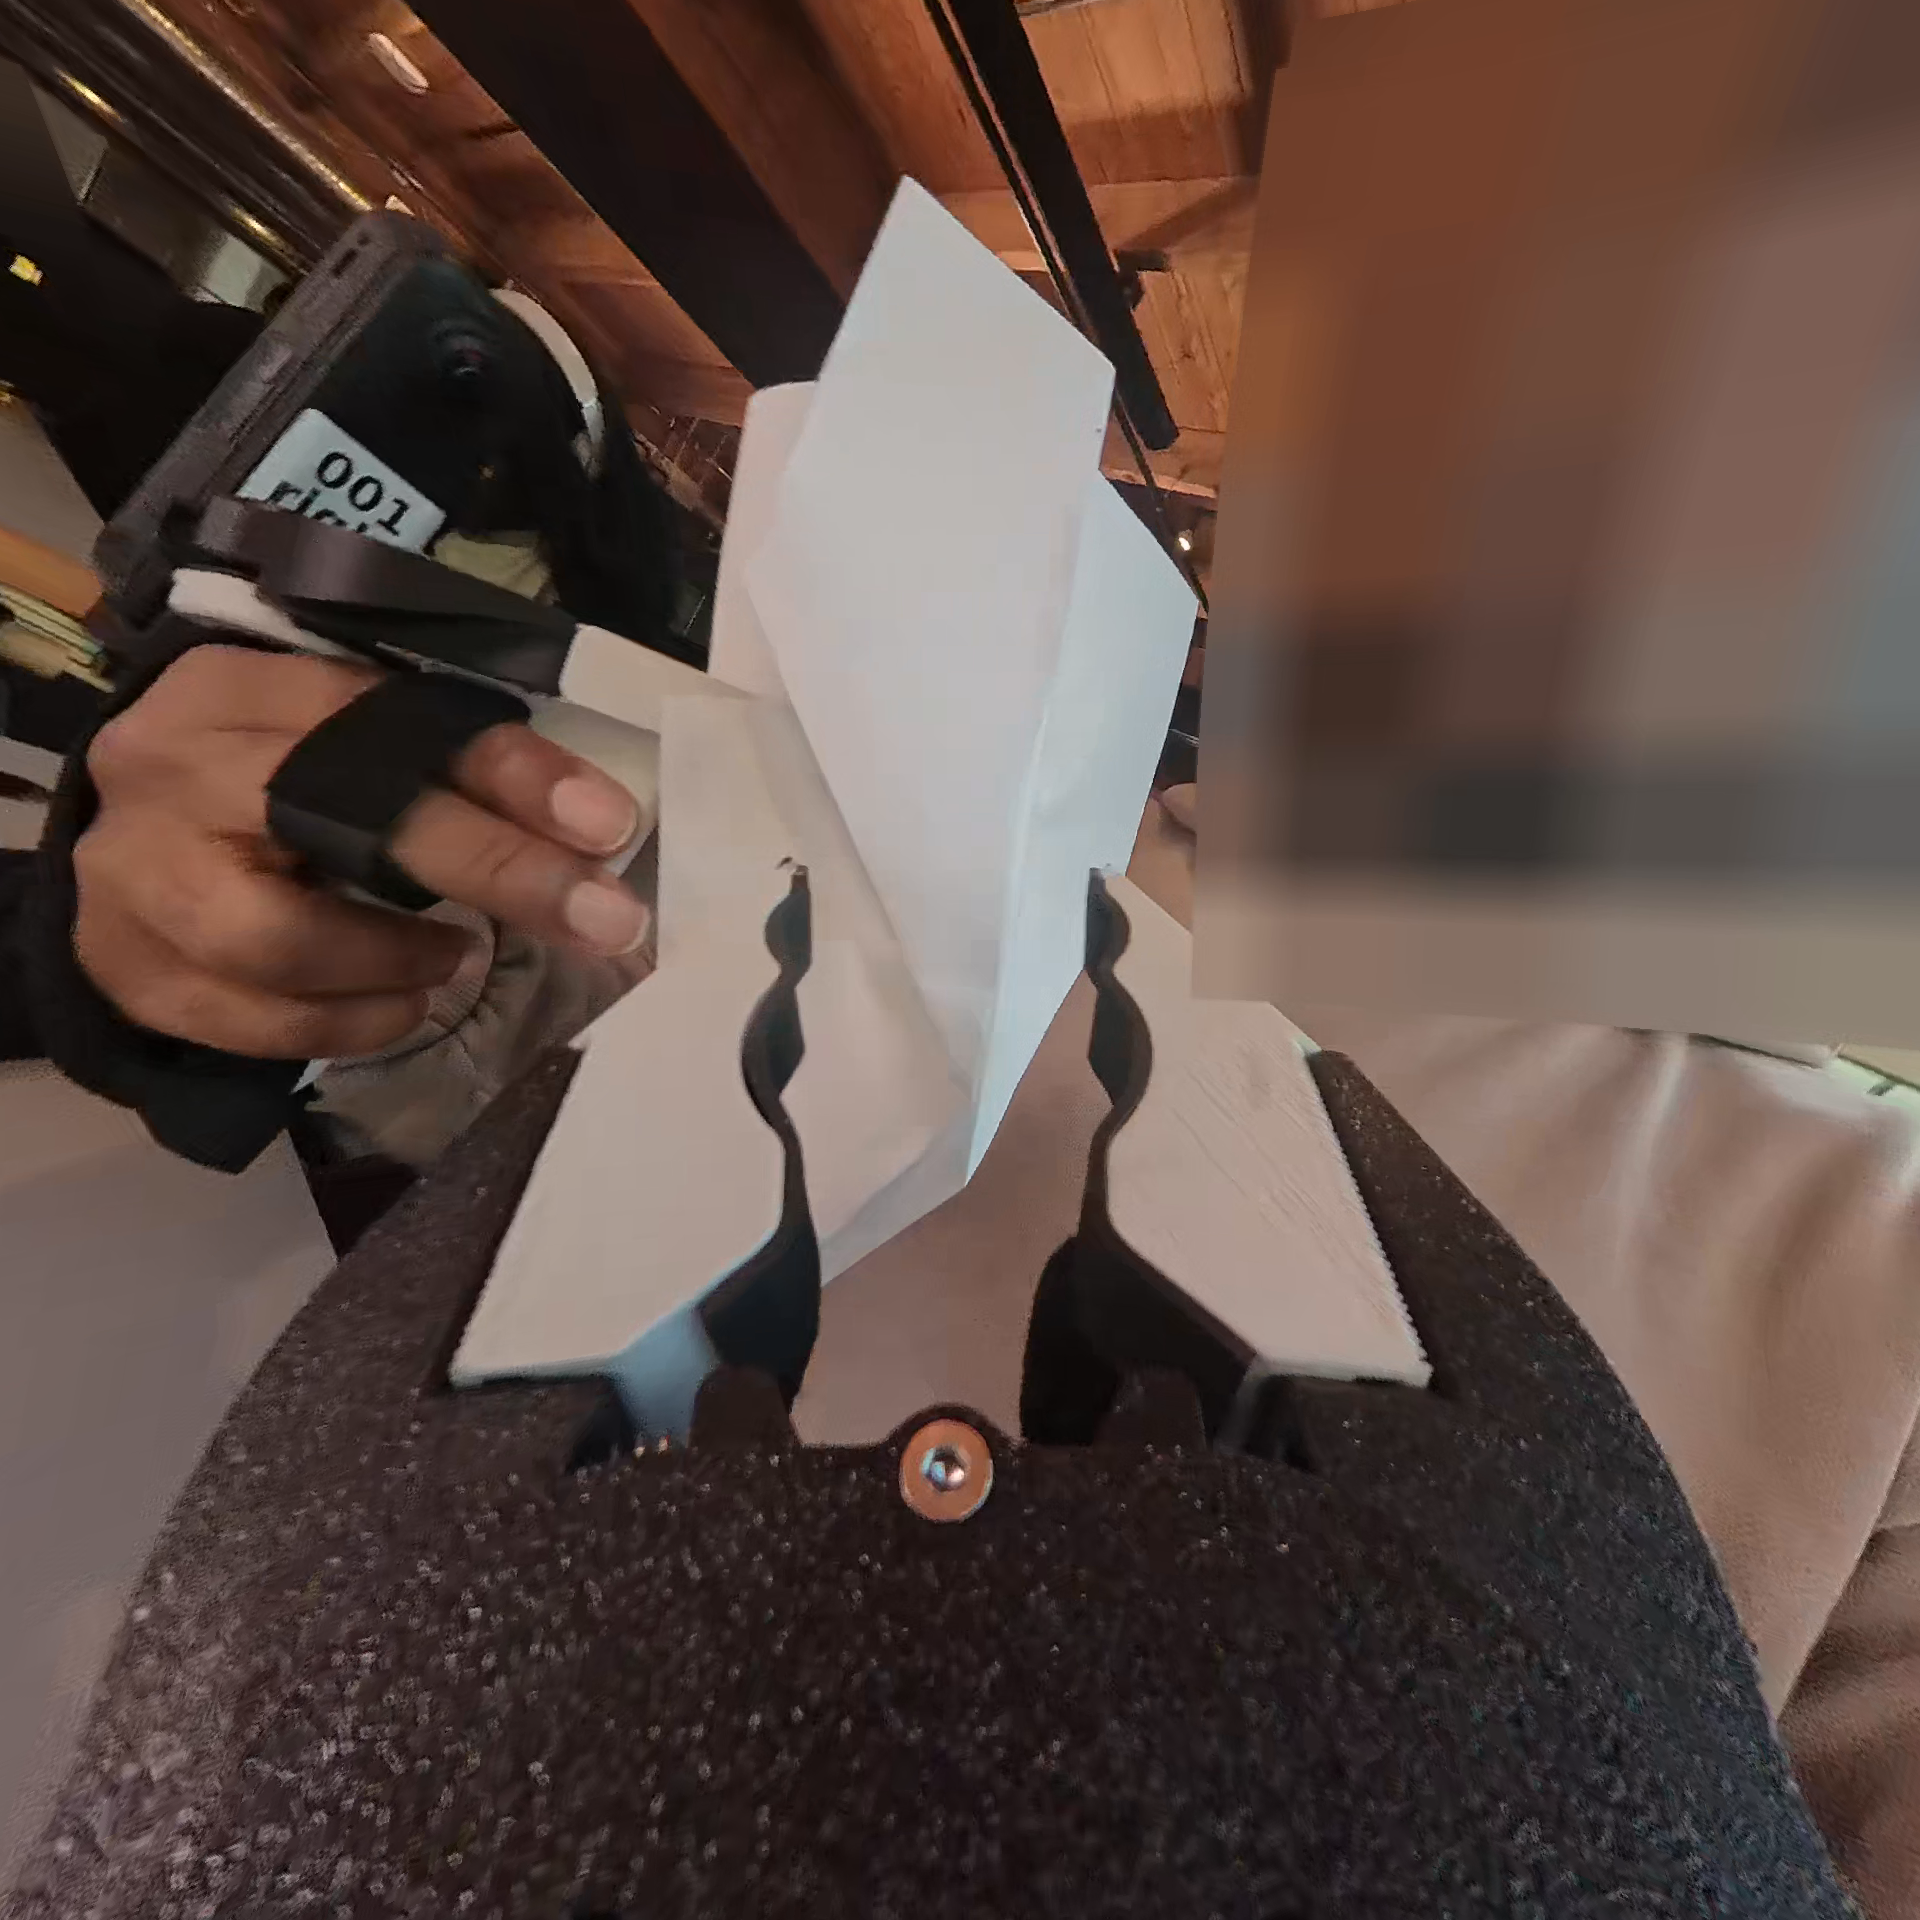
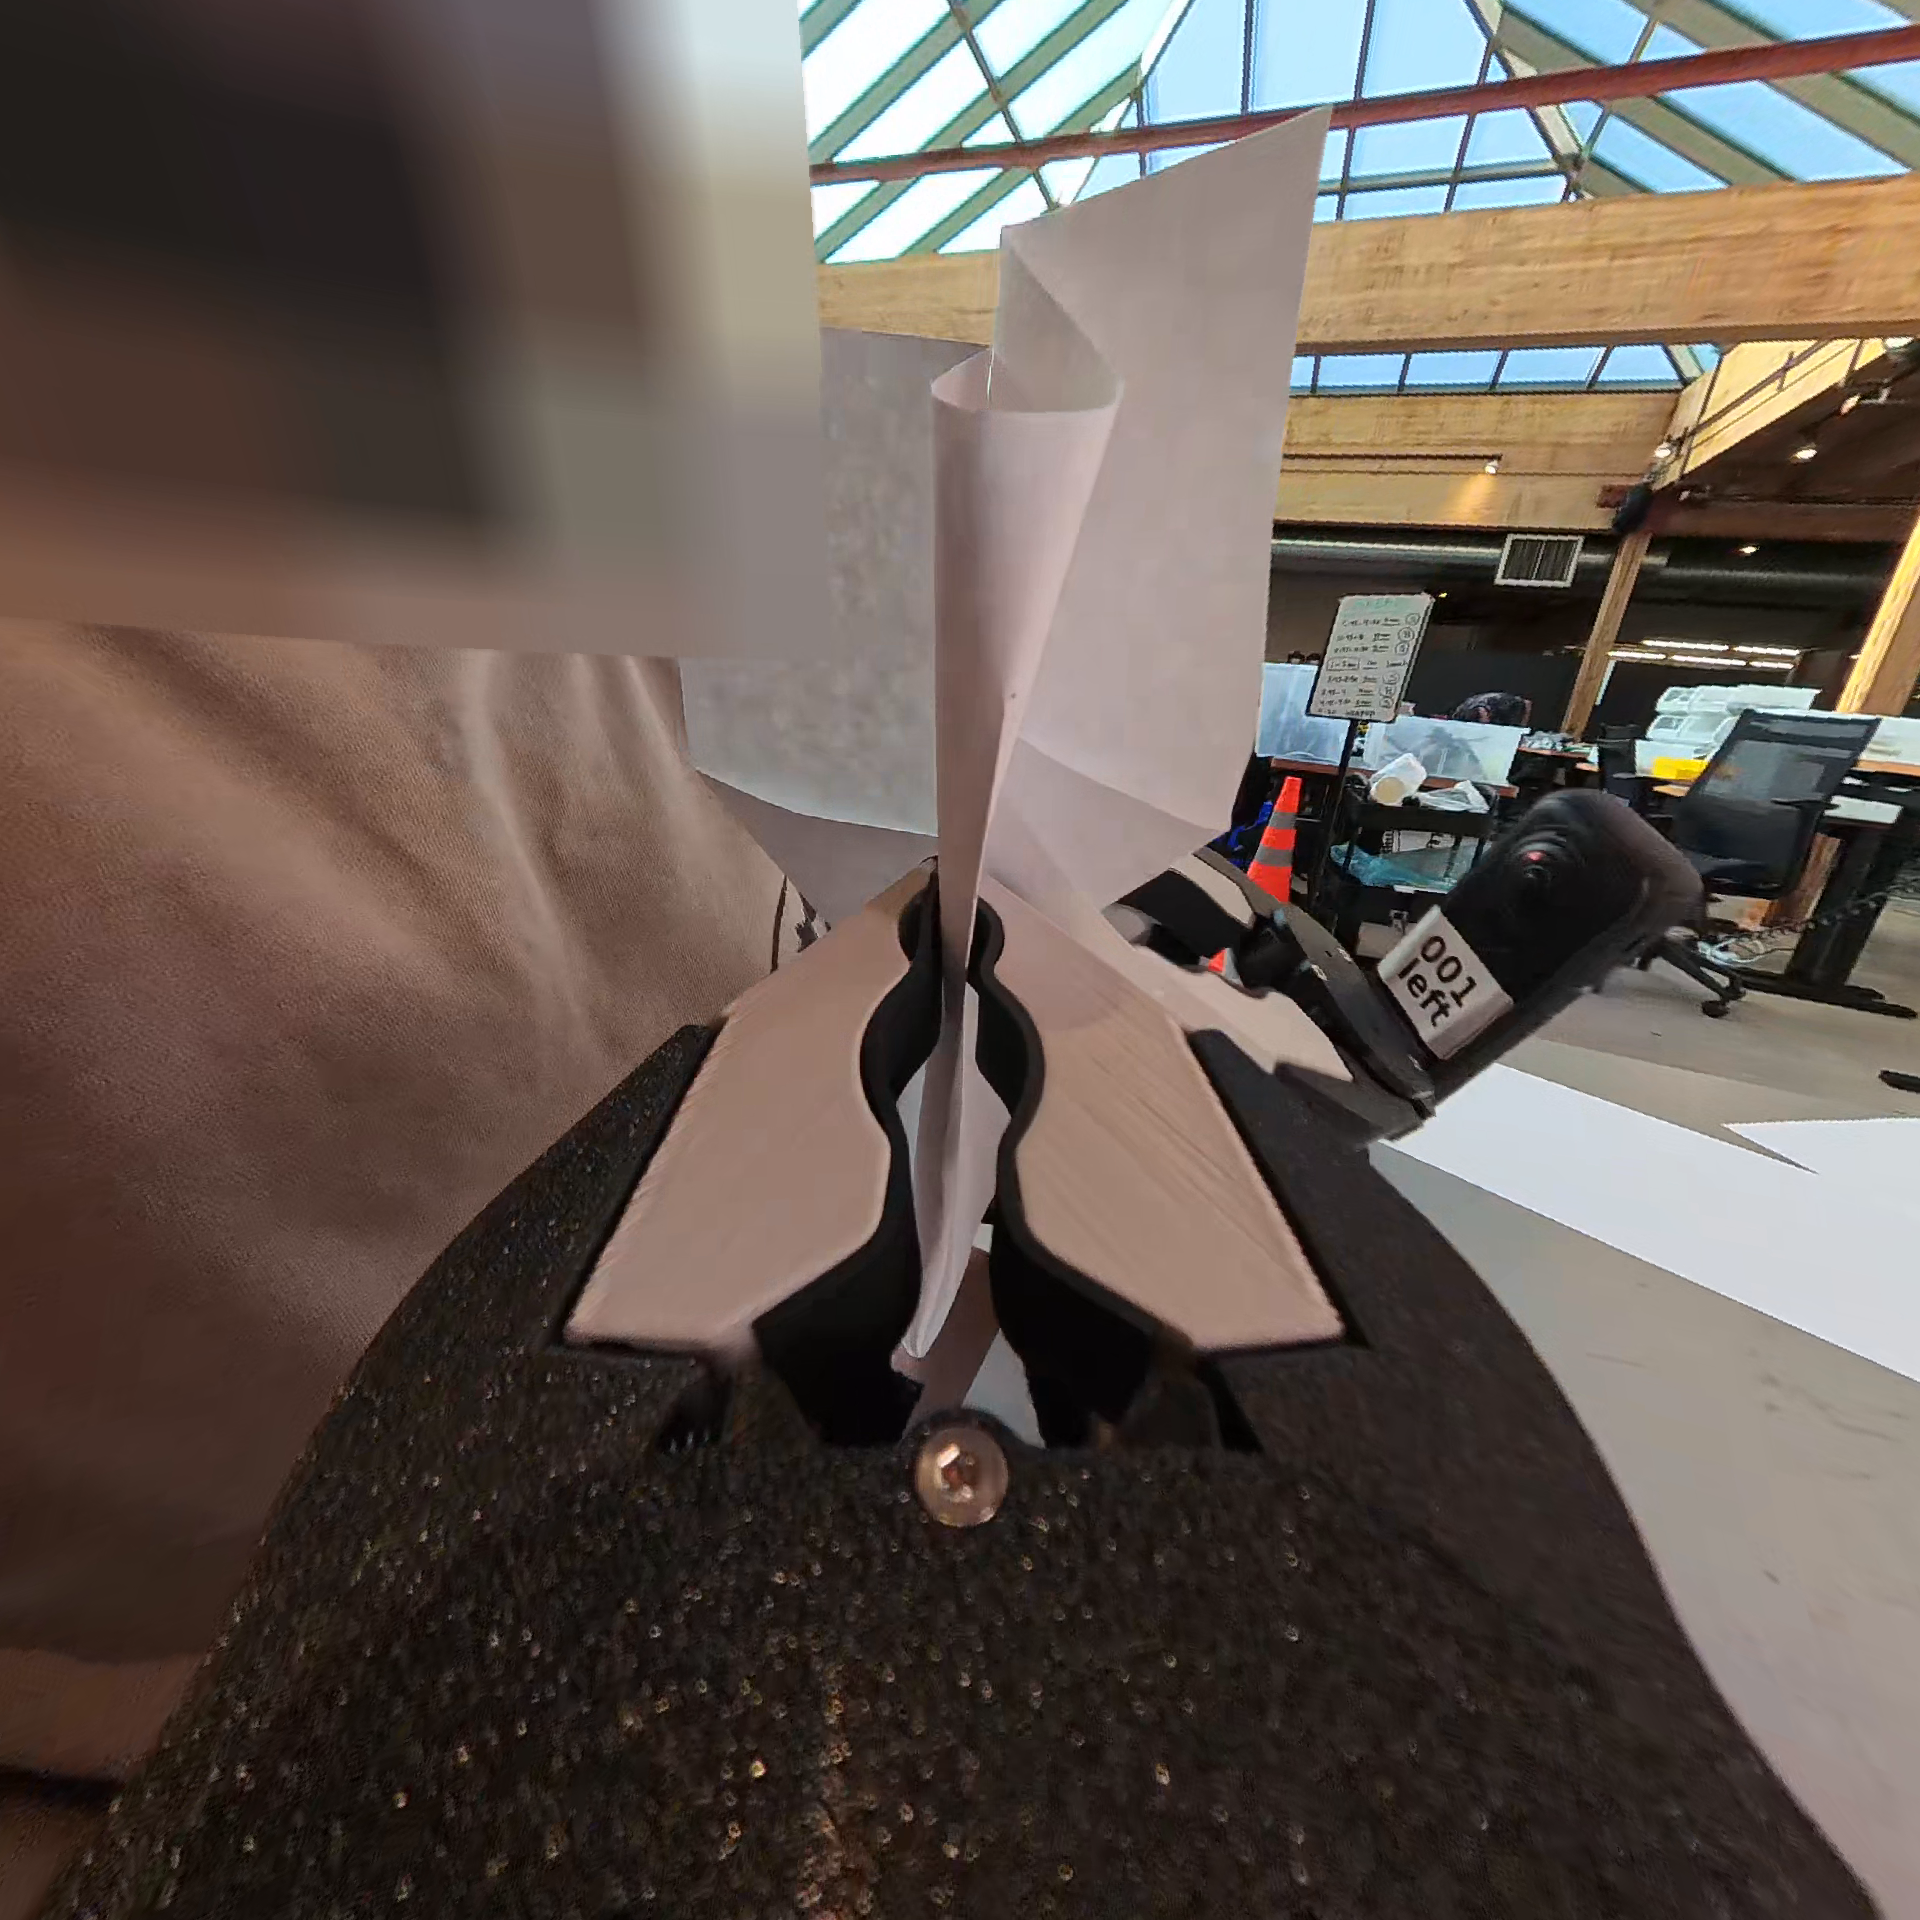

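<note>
A white sheet of paper [image 2: 1091,540], folded and curled, stands upright in the air. My right gripper [image 2: 956,904] is shut on its lower part, and the paper runs down between the two pads. In the left wrist view the same paper [image 1: 935,623] hangs between the fingers of my left gripper [image 1: 948,878], which is open. The paper's lower edge lies near the right finger [image 1: 1195,1122]. A hand [image 1: 260,862] at the left holds the right gripper's handle. The left gripper's camera housing [image 2: 1558,894] shows at the right of the right wrist view.
A person in a beige shirt [image 2: 312,987] stands close behind the paper. Farther right are an orange cone [image 2: 1278,842], a whiteboard on a stand [image 2: 1366,655], office chairs [image 2: 1766,790] and desks. A white sheet [image 2: 1662,1184] lies on a grey surface below. Left and right tips are no more than a few centimetres apart.
</note>
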